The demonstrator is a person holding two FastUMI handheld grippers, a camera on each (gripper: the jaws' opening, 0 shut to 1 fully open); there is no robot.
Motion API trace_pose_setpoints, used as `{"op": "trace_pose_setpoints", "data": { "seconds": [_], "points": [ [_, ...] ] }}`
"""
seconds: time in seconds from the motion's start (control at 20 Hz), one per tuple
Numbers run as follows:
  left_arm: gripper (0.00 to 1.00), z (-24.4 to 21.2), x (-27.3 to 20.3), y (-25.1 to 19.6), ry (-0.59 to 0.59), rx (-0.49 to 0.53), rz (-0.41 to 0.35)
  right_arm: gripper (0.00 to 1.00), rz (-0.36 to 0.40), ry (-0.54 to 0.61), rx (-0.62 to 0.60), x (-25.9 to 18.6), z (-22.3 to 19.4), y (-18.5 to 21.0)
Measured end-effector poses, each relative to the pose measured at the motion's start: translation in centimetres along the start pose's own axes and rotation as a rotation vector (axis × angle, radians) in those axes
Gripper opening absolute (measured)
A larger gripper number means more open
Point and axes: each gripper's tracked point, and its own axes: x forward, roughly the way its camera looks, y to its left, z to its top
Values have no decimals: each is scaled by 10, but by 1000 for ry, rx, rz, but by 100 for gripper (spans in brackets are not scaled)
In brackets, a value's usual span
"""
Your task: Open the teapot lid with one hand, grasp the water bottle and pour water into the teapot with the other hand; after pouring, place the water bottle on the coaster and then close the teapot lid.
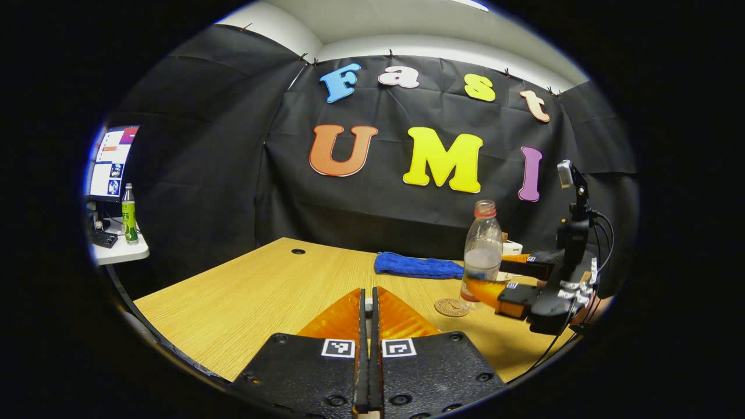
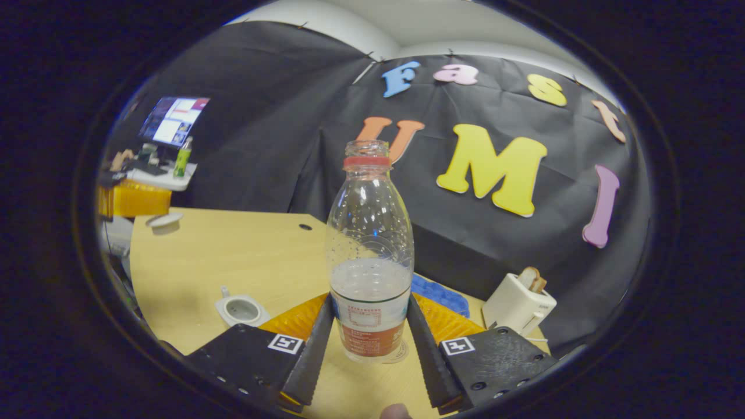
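A clear water bottle (image 2: pixel 371 256) with a red neck ring, no cap and water in its lower part stands upright between my right gripper's (image 2: pixel 371 326) fingers, which press on its labelled base. Its foot is at the round coaster (image 2: pixel 403 352); I cannot tell if it touches. In the left gripper view the bottle (image 1: pixel 482 256) sits at the right edge of the coaster (image 1: pixel 451 307), held by the right gripper (image 1: pixel 486 276). The white teapot (image 2: pixel 241 309) stands open on the table. My left gripper (image 1: pixel 368 298) is shut, and the white lid (image 2: pixel 166 222) hangs at its tip.
A blue cloth (image 1: pixel 416 266) lies at the back of the wooden table (image 1: pixel 256 297). A white toaster (image 2: pixel 518 304) with bread stands at the right. A side table with a monitor and a green bottle (image 1: pixel 129 214) is off to the left. A fingertip (image 2: pixel 396 412) shows at the bottom.
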Motion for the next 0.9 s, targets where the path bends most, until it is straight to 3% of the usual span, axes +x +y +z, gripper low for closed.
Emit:
{"op": "trace_pose_setpoints", "data": {
  "seconds": [0.15, 0.3, 0.6, 0.9],
  "points": [
    [3, -1, 1, -2, 6, 5, -3, 72, -18, -23, 167, 16, 10, -29],
    [3, -1, 1, 0, 7, 6, -1, 72, -28, -3, 249, 40, -2, -46],
    [3, -10, 5, 5, 29, 2, 11, 71, -37, 80, 278, 76, -47, -48],
    [3, -14, 7, 5, 38, 10, 12, 72, -33, 86, 263, 92, -61, -41]
  ]
}}
